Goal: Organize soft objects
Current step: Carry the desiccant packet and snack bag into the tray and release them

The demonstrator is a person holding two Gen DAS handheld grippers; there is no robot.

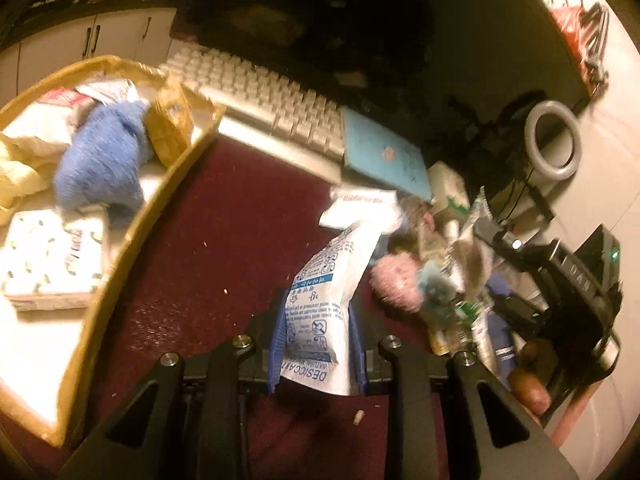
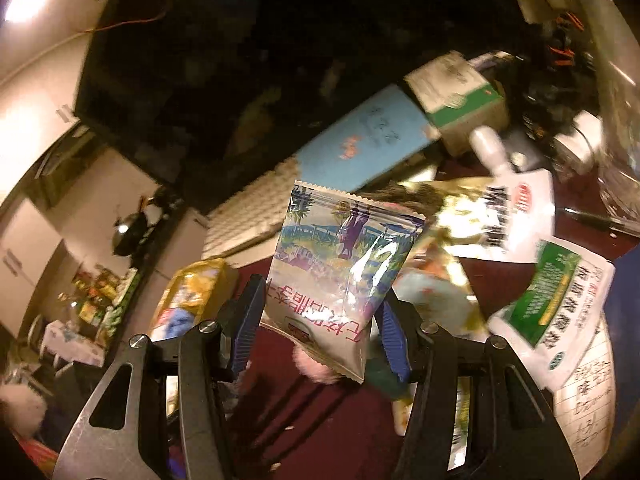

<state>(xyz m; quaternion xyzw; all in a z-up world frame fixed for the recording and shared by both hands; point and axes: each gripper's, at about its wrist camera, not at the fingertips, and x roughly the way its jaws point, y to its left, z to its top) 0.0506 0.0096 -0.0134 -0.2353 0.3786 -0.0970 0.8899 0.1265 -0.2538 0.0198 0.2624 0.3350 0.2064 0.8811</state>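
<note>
My left gripper (image 1: pixel 318 344) is shut on a white desiccant sachet (image 1: pixel 324 296) with blue print, held above the dark red mat (image 1: pixel 224 248). My right gripper (image 2: pixel 320 316) is shut on a snack packet (image 2: pixel 340 276) with a landscape picture, lifted over the mat. A cardboard tray (image 1: pixel 160 200) at the left holds a blue knitted soft thing (image 1: pixel 104 164), a yellow packet (image 1: pixel 170 124) and a white patterned pack (image 1: pixel 52 260). A pink fluffy ball (image 1: pixel 396 282) lies in the pile on the right; it also shows under the packet in the right wrist view (image 2: pixel 316 368).
A white keyboard (image 1: pixel 264 100) and a blue notebook (image 1: pixel 384 156) lie behind the mat, in front of a dark monitor (image 1: pixel 320 20). More packets (image 2: pixel 556 304), a green and white box (image 2: pixel 456 96) and a white bottle (image 2: pixel 492 148) crowd the right. A ring light (image 1: pixel 554 140) stands far right.
</note>
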